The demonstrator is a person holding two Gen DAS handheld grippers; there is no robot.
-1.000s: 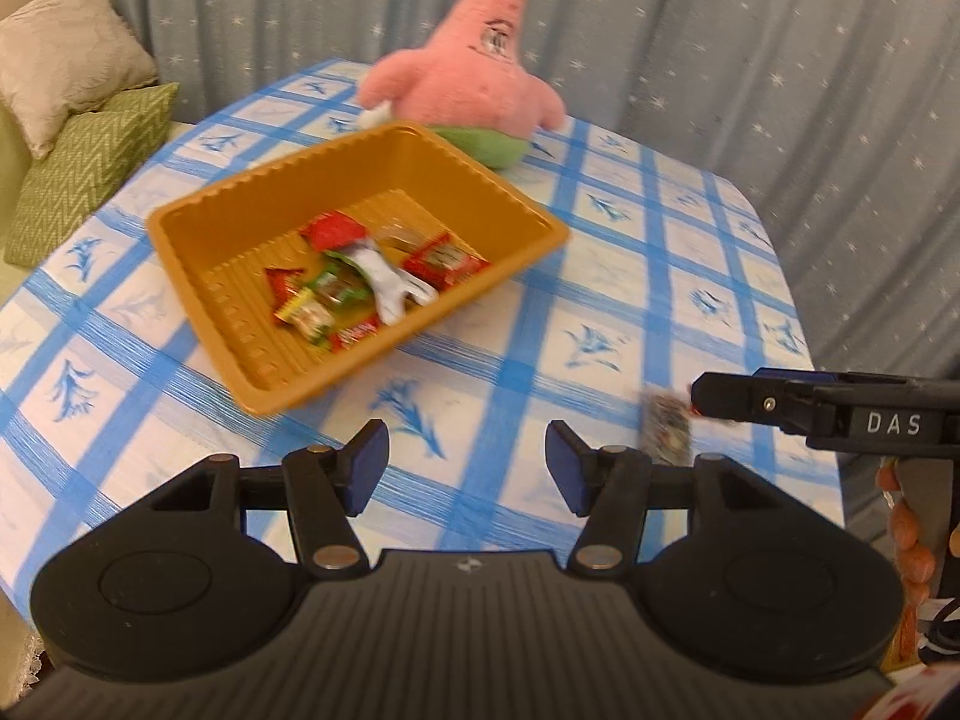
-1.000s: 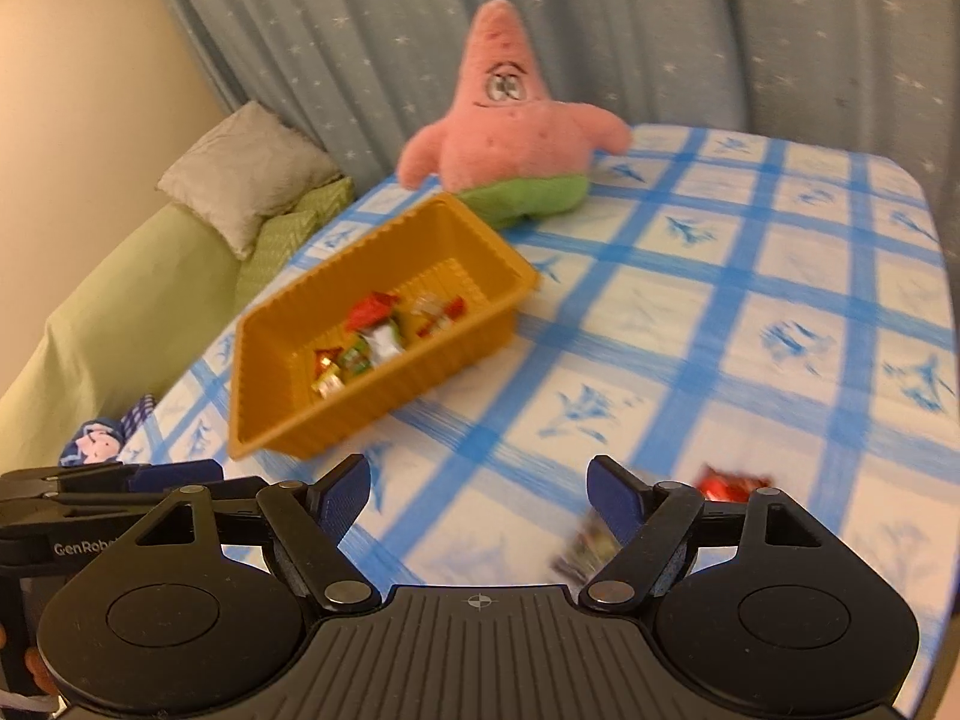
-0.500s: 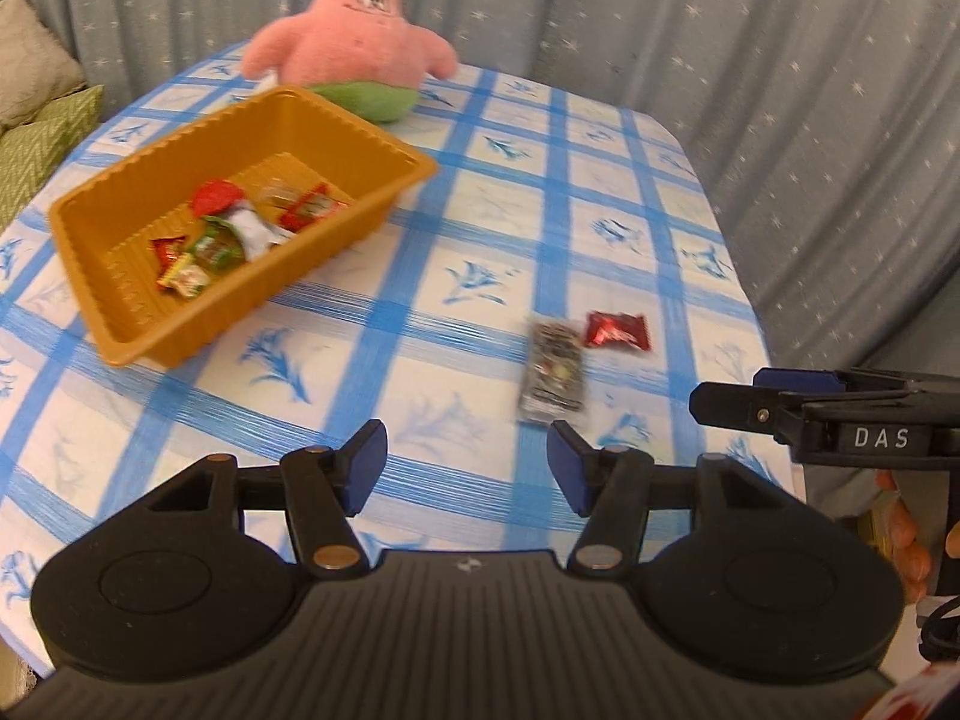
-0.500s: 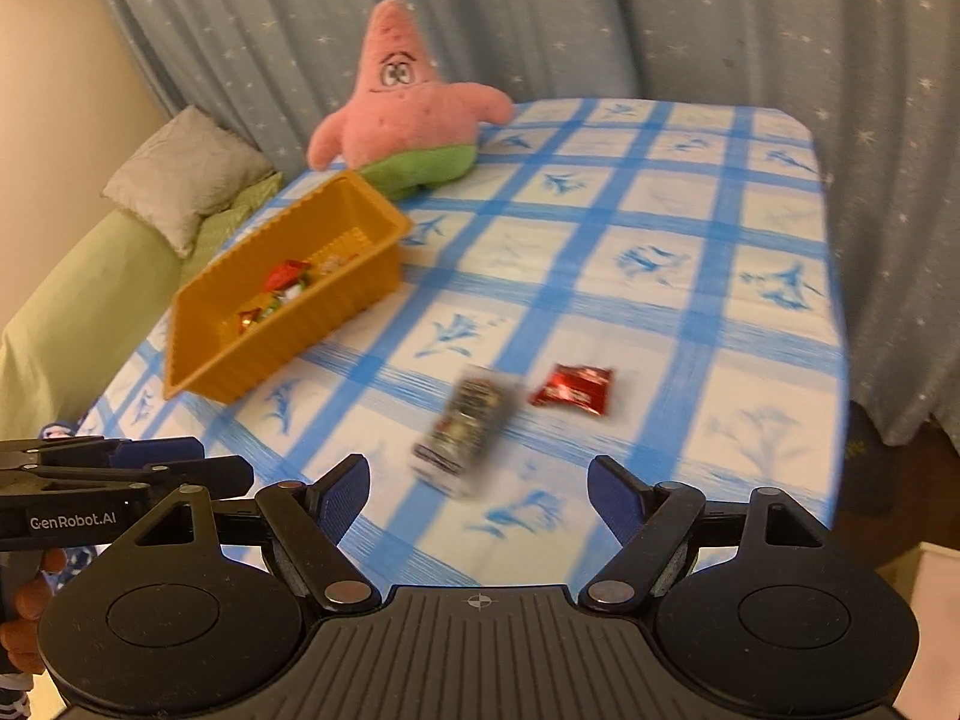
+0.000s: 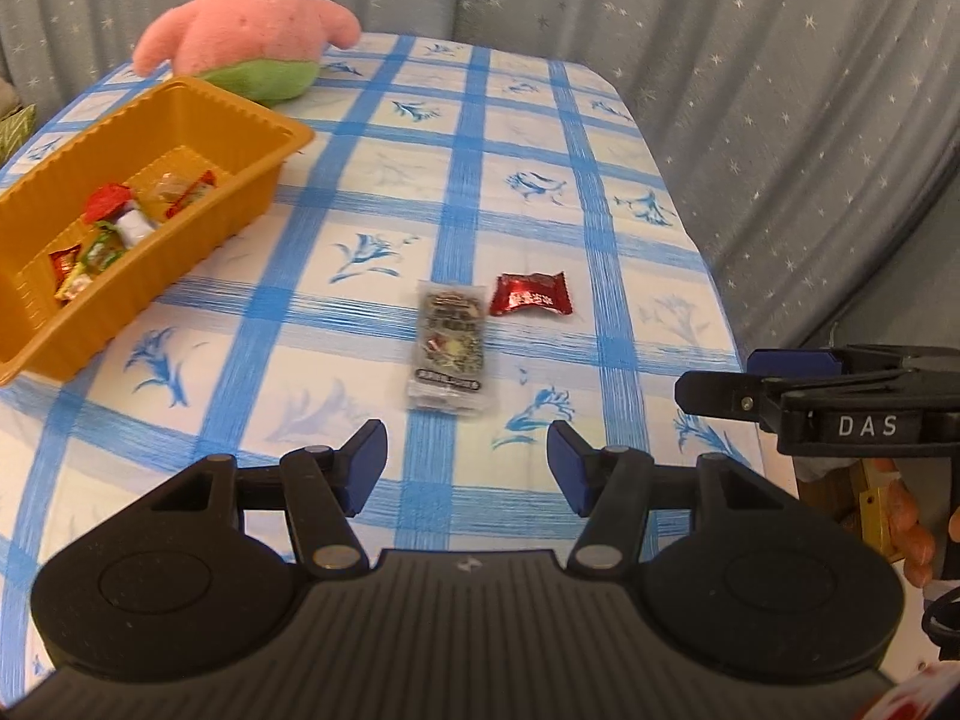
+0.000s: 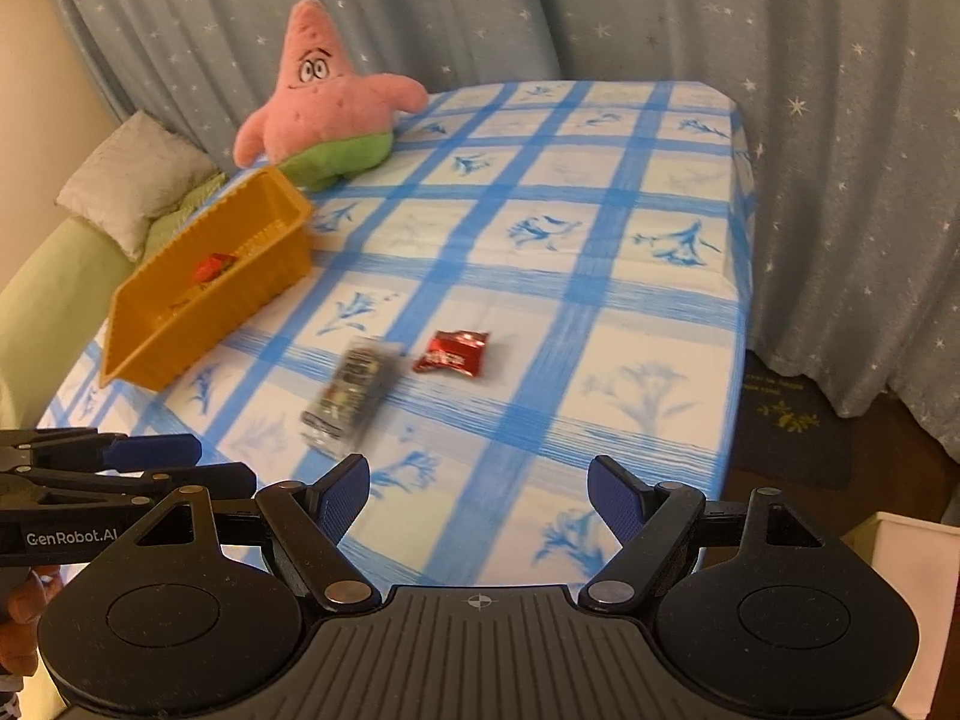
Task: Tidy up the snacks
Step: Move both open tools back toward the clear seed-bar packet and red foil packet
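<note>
Both grippers empty, angled down over the near table edge; two snacks loose on the cloth.

Left gripper (image 5: 467,467): jaws partly apart, nothing between the pads, touching nothing; dark clear-wrapped snack pack (image 5: 448,347) lies just ahead of it. Right gripper (image 6: 479,492): jaws spread wide, empty. Red candy wrapper (image 6: 451,353) lies just beside the pack, on its right. Orange tray (image 5: 57,340) sits far left with several wrapped snacks (image 5: 114,228) inside, pink starfish plush (image 5: 252,18) behind it. Blue-checked tablecloth (image 5: 540,120) covers the table.
</note>
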